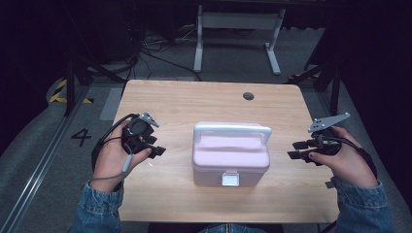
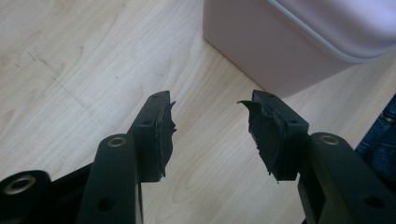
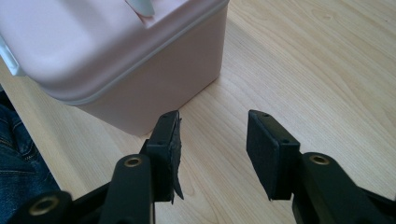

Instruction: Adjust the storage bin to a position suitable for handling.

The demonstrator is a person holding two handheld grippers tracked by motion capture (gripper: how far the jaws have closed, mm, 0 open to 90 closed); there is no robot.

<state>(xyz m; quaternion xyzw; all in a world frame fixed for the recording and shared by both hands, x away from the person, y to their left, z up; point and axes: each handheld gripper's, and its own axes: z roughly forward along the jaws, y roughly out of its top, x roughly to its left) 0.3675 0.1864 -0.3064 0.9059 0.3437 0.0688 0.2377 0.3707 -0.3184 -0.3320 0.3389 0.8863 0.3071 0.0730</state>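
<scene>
Currently we hold both grippers short of the pink box (image 1: 230, 160), which sits shut at the middle of the worktop (image 1: 170, 97), its white handle (image 1: 232, 131) lying across the lid and its white latch (image 1: 230, 179) on the face toward us. We judge the step in hand to be the approach to the box from both sides.

To do this step well, we should bring each gripper in level, keep the jaws wide until they bracket the part to be gripped, and close only when the pads sit square on it. If the latch is the target, one gripper should steady the body of the box while the other works the latch, so that the box does not slide on the smooth wood.

The left gripper (image 1: 156, 150) has its jaws released, with bare wood between them; in the left gripper view the box (image 2: 299, 42) lies ahead of the jaws and off beyond the right-hand jaw, apart from both.

The right gripper (image 1: 296, 150) also has its jaws released and grasps nothing; in the right gripper view the box (image 3: 116, 60) lies ahead and beyond the left-hand jaw, its lower corner near that jaw's tip without touching it.
</scene>
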